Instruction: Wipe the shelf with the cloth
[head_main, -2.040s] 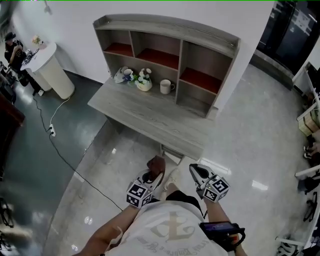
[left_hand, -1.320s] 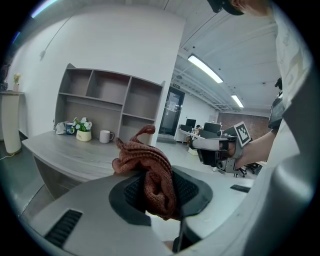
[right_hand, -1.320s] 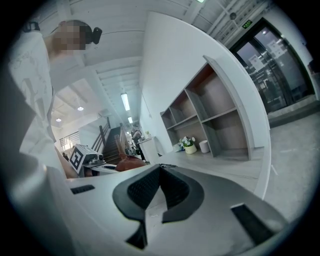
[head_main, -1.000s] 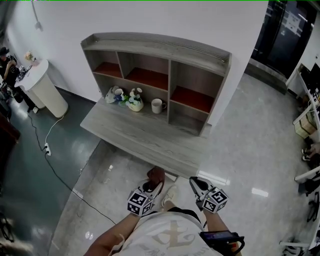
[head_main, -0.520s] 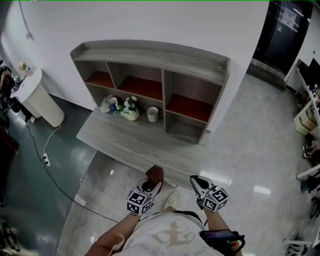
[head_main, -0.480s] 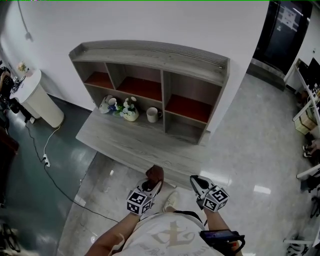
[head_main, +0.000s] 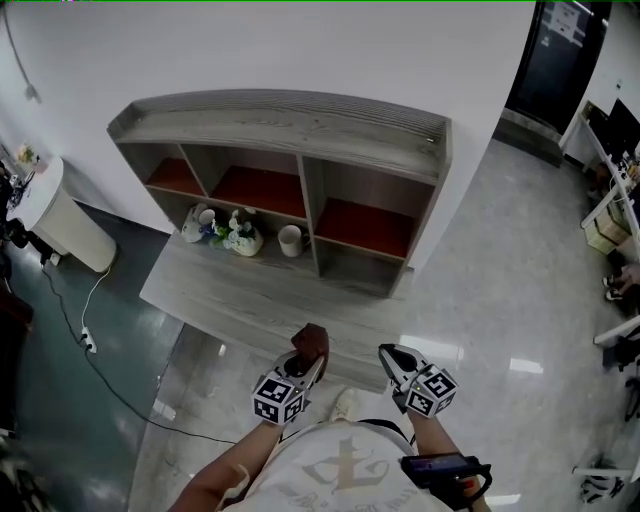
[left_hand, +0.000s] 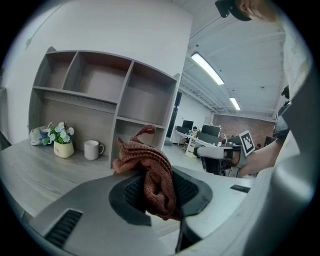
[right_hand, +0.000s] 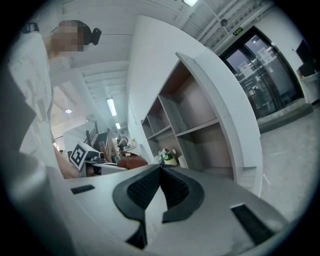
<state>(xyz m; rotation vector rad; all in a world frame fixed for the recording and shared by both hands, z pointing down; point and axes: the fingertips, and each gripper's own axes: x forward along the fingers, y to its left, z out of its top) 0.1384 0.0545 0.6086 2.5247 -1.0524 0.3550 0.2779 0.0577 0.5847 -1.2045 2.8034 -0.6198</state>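
Observation:
A grey wooden shelf unit (head_main: 290, 130) with red-floored compartments stands against the white wall, above a grey desk top (head_main: 250, 295). My left gripper (head_main: 305, 357) is shut on a reddish-brown knitted cloth (left_hand: 147, 167), held just over the desk's near edge; the cloth (head_main: 312, 341) bulges out of the jaws. My right gripper (head_main: 392, 360) is shut with nothing between its jaws, level with the left one and to its right. In the right gripper view the shelf (right_hand: 200, 115) rises ahead and the cloth (right_hand: 131, 163) shows at left.
A white mug (head_main: 290, 240), a small pot of flowers (head_main: 240, 236) and a white teapot-like piece (head_main: 196, 224) stand on the desk under the shelf. A white round stand (head_main: 55, 215) is at far left with a cable (head_main: 90, 330) on the floor. Glossy floor lies to the right.
The view has moved closer to the shelf: the desk edge now lies right under the grippers. Both grippers keep their pose, the left still holding the cloth.

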